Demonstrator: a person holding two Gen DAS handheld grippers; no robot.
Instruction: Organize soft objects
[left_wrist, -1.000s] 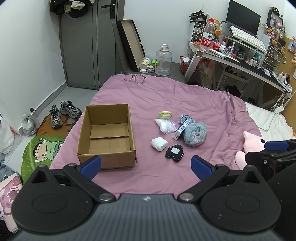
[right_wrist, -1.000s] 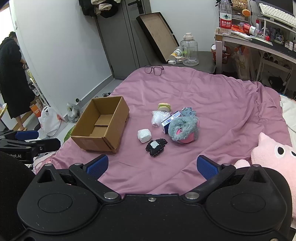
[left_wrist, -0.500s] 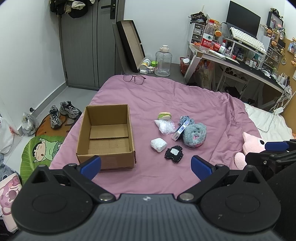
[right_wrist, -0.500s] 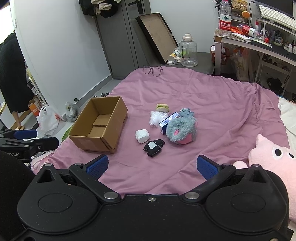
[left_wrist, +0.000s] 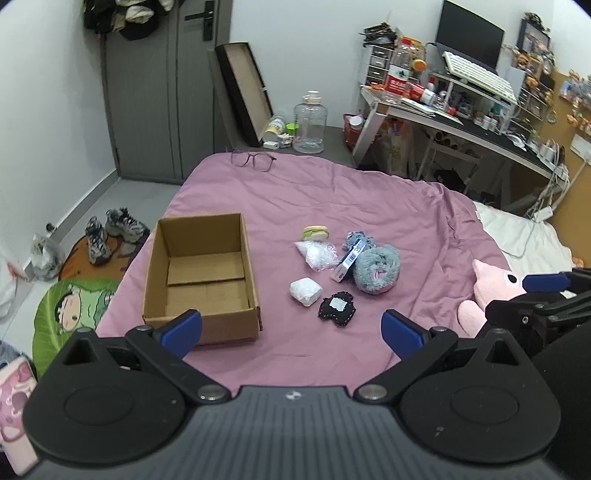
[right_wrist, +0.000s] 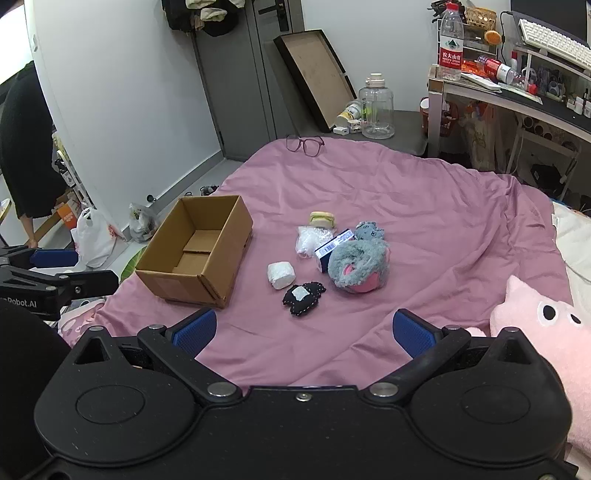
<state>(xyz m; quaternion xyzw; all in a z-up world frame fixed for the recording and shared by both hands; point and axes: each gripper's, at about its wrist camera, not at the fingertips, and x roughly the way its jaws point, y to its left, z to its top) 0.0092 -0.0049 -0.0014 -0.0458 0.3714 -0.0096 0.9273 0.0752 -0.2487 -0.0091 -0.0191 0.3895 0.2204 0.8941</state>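
Note:
An empty open cardboard box (left_wrist: 201, 273) (right_wrist: 195, 251) sits on the pink bedspread (left_wrist: 369, 199). Right of it lies a cluster: a grey fluffy slipper (left_wrist: 376, 269) (right_wrist: 358, 267), a black felt piece (left_wrist: 337, 308) (right_wrist: 303, 297), a white soft block (left_wrist: 305, 291) (right_wrist: 281, 274), a clear plastic bag (left_wrist: 317, 254), a burger toy (left_wrist: 316, 232), a blue-white carton (left_wrist: 349, 258) and a small grey plush (left_wrist: 356, 238). My left gripper (left_wrist: 291, 328) and right gripper (right_wrist: 304, 330) are open and empty, above the bed's near edge, short of the objects.
A pink pig plush (right_wrist: 539, 332) lies at the bed's right side. Glasses (left_wrist: 253, 160) lie at the far edge. A cluttered desk (left_wrist: 461, 125) stands at back right, a water jug (left_wrist: 310, 123) and shoes (left_wrist: 110, 232) on the floor.
Both grippers have drifted slightly back and to the side; the objects sit a little further off in view. Nothing on the bed has moved.

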